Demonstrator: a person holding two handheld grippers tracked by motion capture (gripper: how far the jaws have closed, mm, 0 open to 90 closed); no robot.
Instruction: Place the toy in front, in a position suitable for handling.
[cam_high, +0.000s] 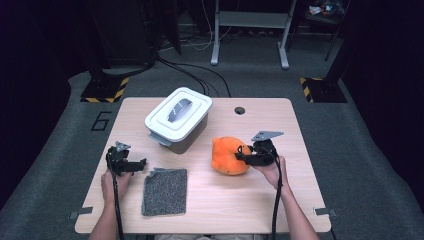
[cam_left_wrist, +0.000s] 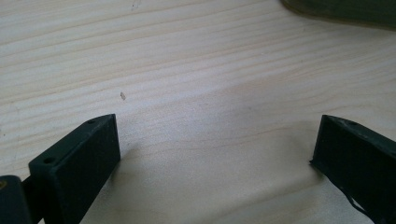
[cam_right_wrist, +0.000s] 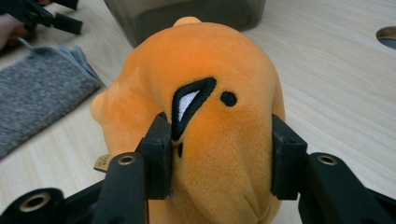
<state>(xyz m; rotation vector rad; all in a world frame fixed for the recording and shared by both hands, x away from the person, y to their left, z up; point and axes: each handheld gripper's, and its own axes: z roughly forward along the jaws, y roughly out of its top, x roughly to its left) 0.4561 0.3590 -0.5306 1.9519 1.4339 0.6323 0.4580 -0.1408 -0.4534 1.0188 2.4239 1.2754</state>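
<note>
An orange plush toy (cam_high: 227, 156) lies on the wooden table (cam_high: 260, 200), right of the middle. My right gripper (cam_high: 241, 155) comes at it from the right and is shut on it. In the right gripper view the two black pads (cam_right_wrist: 161, 140) press into the sides of the plush toy (cam_right_wrist: 210, 84), beside its stitched eye. My left gripper (cam_high: 141, 164) is at the table's left, held in a hand. Its jaws stand wide open in the left gripper view (cam_left_wrist: 217, 144), with bare wood between them.
A grey box with a white lid (cam_high: 179, 117) stands behind the middle of the table. A grey cloth (cam_high: 165, 191) lies flat near the front, between the two hands. A small round hole (cam_high: 240, 110) is in the tabletop at the back.
</note>
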